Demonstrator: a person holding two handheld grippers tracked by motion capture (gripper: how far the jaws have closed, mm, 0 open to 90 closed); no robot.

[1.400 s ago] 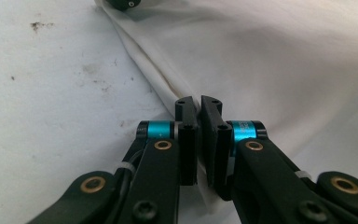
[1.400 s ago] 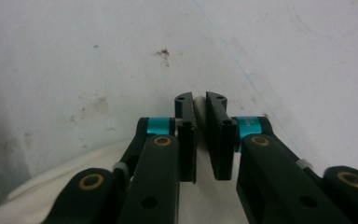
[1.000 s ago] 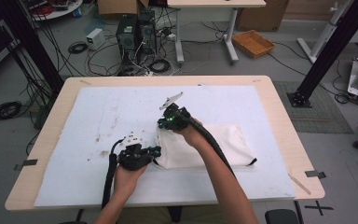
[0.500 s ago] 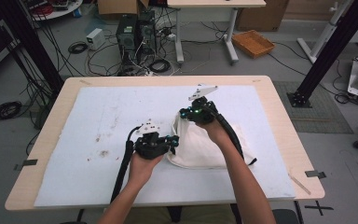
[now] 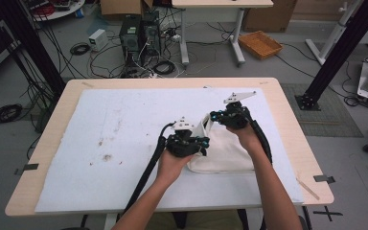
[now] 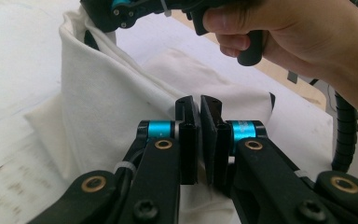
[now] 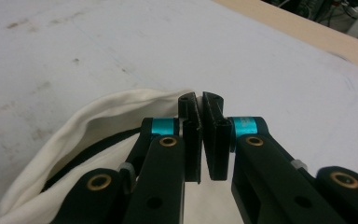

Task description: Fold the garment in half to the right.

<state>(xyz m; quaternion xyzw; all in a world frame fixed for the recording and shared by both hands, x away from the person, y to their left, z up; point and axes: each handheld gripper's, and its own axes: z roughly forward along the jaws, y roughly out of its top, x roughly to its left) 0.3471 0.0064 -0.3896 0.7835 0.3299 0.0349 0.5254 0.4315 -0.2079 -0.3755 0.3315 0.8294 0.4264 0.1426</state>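
Cloth bag [image 5: 223, 151], white, lies on the white mat [image 5: 100, 143]. We see the left gripper [image 6: 199, 105] with jaws nearly closed, pinching its fabric. Right gripper [image 7: 200, 100], beyond it, pinches the raised rim, jaws likewise nearly closed.

Can't see inside the white cloth bag [image 5: 223, 151], and the left tongs [image 5: 202, 142] cover its near-left edge from above.
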